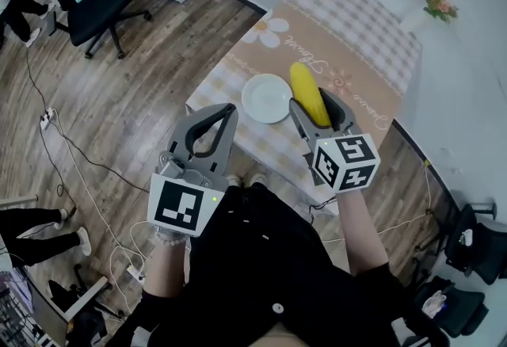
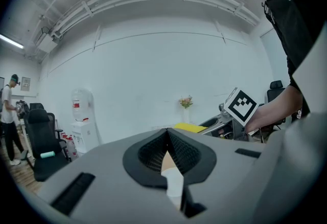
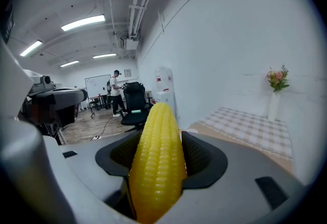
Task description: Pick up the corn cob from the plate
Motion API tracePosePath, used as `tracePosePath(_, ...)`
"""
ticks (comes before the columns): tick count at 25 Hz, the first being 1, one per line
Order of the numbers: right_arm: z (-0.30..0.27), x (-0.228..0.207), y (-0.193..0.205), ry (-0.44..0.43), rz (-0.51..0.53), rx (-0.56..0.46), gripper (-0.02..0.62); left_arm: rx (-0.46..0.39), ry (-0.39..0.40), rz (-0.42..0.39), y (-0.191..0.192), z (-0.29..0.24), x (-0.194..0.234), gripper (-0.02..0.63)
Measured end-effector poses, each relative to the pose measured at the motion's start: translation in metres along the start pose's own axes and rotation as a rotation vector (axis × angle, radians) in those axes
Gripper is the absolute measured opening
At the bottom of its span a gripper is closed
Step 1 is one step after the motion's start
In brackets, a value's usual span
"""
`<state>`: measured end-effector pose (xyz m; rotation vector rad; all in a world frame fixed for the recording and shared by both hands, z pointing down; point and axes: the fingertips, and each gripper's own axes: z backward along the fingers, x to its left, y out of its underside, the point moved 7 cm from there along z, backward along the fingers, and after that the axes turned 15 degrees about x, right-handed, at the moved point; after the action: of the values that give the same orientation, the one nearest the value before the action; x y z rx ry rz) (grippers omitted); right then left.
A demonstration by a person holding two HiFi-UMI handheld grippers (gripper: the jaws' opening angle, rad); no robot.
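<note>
Head view: your right tool [image 1: 311,102] is clamped on the corn cob [image 1: 305,84], one jaw on each side of its lower half; the cob's rounded tip points away from you towards 12 o'clock. The round white plate [image 1: 265,100] lies bare on the surface [image 1: 356,20], and the cob shows just beside its rim at 3 o'clock.

Only the right gripper view gives the texture: glossy yellow kernels in neat rows, a plump tapering cob, pressed between dark ribbed pads [image 3: 202,154]; behind it lie the checked cloth and a slim vase of pink flowers [image 3: 277,79] at 2 o'clock.

Your left tool [image 1: 228,110] is held at 9 o'clock of the plate, off the surface's edge and over the wooden floor [image 1: 119,100]. Its own view shows the grey jaws meeting at the tips with nothing between them; it also shows what the head view does not, a water dispenser [image 2: 82,115] at 9 o'clock against the white wall.
</note>
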<state>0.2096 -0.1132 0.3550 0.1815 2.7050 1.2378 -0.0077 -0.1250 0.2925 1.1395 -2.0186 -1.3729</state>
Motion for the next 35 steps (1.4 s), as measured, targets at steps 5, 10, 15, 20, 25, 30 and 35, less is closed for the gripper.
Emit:
tracePosePath(5, 0.027, -0.002, -0.002, 0.011, -0.028, -0.053, 0.258, -0.01, 0.013, -0.01, -0.004, -0.002, -0.003, 0.014)
tracePosePath(10, 0.052, -0.005, -0.005, 0.034, -0.045, -0.103, 0.258, -0.025, 0.025, -0.026, -0.01, -0.004, -0.003, 0.014)
tracePosePath(15, 0.076, -0.008, -0.006, 0.065, -0.065, -0.146, 0.258, -0.031, 0.037, -0.045, -0.015, -0.007, -0.005, 0.014)
tracePosePath(20, 0.095, -0.012, -0.003, 0.086, -0.087, -0.168, 0.258, -0.037, 0.043, -0.054, -0.02, -0.01, -0.006, 0.014)
tracePosePath(25, 0.105, -0.016, 0.001, 0.098, -0.105, -0.176, 0.258, -0.043, 0.048, -0.062, -0.022, -0.012, -0.007, 0.014)
tracePosePath(30, 0.106, -0.017, 0.002, 0.102, -0.107, -0.18, 0.258, -0.052, 0.05, -0.063, -0.023, -0.014, -0.008, 0.014)
tracePosePath(35, 0.106, -0.014, 0.002, 0.099, -0.103, -0.184, 0.258, -0.05, 0.055, -0.067, -0.022, -0.014, -0.01, 0.014)
